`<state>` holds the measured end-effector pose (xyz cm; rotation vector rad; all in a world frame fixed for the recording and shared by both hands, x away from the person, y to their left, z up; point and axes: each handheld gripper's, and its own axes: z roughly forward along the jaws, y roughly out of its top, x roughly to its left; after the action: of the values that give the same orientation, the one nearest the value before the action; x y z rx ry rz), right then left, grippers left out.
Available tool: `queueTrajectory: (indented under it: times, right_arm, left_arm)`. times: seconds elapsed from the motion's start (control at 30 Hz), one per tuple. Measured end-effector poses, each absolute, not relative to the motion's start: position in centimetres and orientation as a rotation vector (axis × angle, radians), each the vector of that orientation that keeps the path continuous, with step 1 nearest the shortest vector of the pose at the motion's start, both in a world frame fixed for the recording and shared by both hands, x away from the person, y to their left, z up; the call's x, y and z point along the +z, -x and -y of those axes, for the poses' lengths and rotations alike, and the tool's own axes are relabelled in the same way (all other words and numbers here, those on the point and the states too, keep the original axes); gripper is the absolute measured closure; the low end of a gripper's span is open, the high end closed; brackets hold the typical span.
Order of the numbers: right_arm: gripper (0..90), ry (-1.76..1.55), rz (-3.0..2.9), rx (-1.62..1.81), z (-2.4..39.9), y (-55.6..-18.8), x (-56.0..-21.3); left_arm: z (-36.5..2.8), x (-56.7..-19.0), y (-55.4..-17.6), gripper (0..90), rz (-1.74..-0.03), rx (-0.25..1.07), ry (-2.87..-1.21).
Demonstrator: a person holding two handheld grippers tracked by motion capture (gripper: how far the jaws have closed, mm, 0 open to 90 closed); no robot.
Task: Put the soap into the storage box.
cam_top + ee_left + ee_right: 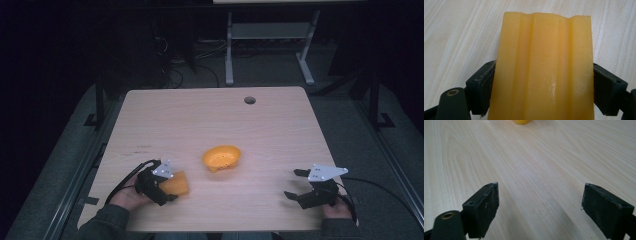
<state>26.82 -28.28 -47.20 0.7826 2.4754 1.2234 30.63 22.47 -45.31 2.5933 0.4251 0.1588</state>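
Over on the left, the left gripper (167, 187) half hides a yellow ridged block (177, 183), its near end cut off in the left gripper view; jaws are clamped on both its sides. Mid-worktop (270, 130) sits an orange bowl (221, 157). Far right, the right gripper (295, 184) is spread wide, holding nothing.

— How many things sit on the tabletop (280, 125)?
— Two yellow-orange ones: one bowl (222, 157) near the middle, one ridged block (177, 184) by the near left corner.
— And grippers?
— Two: one left gripper (165, 192), one right gripper (295, 183).
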Motion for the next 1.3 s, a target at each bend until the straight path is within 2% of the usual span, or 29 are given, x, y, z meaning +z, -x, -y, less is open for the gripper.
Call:
queueTrajectory:
  times: [0.33,0.47,0.87,1.3]
  right_arm:
    - [13.7,-0.781,-2.474,1.225,28.3,-26.8,-47.2]
    - [13.7,-0.779,-2.478,1.221,28.3,-26.8,-47.2]
    - [13.7,-0.771,-2.48,1.219,28.2,-26.8,-47.2]
    - [13.7,-0.768,-2.47,1.225,28.3,-26.8,-47.1]
  left_arm:
    - [-22.5,-45.6,-30.7,14.1,-0.451,0.113,-2.564]
    - [-22.7,-45.5,-30.8,18.2,-0.447,0.113,-2.564]
    - [-22.6,-45.3,-30.7,19.9,-0.44,0.124,-2.585]
    - [-22.4,-43.8,-30.3,20.4,-0.436,0.156,-2.525]
